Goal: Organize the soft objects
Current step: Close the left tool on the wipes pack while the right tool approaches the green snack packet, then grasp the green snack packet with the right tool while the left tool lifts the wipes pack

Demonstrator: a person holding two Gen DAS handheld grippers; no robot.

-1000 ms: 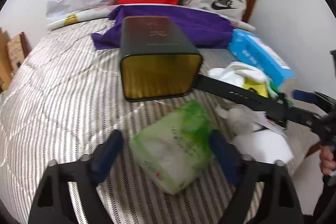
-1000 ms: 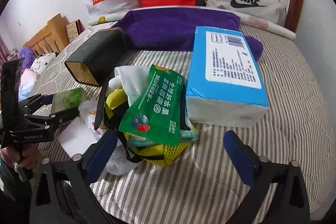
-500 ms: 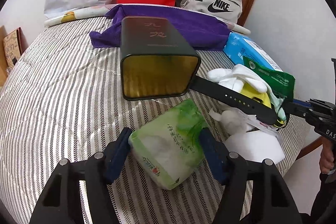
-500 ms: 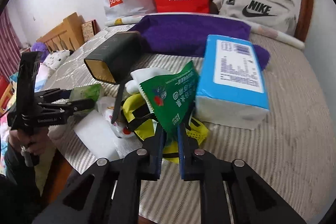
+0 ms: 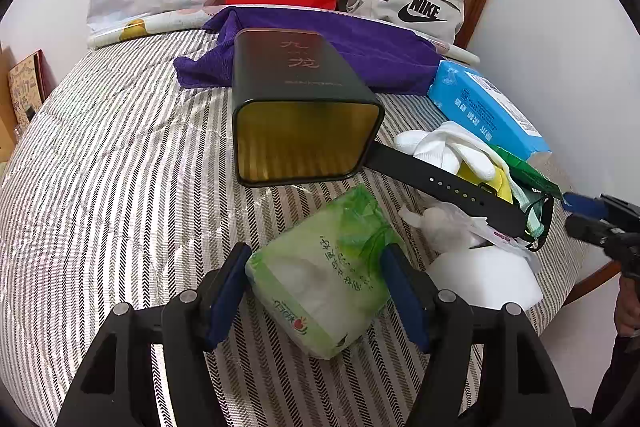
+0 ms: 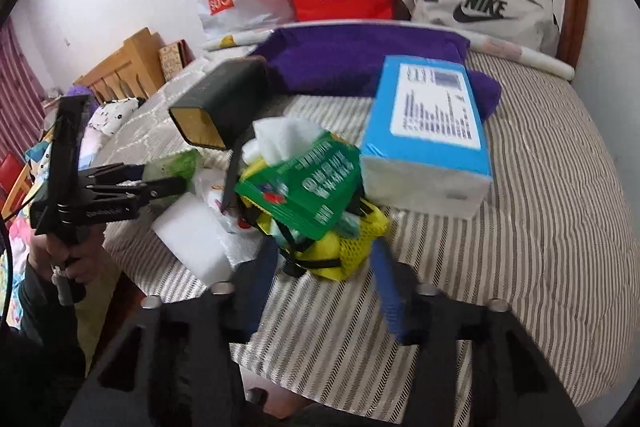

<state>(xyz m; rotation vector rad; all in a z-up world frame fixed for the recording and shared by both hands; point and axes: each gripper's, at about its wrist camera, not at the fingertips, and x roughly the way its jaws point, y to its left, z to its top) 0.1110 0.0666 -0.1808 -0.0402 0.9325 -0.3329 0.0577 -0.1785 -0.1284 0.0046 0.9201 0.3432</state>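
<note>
Striped bed (image 5: 100, 187), cluttered w/ stuff. Left gripper (image 5: 320, 291) pinches the green tissue pack (image 5: 324, 279); right gripper (image 6: 324, 291) spread, empty. Imo squeeze gently, slide straight into tin (image 5: 304, 143).

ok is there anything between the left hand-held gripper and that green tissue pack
Nothing visible: the left hand-held gripper already has the green tissue pack between its fingers, both pads against its sides, on the striped bed cover.
</note>
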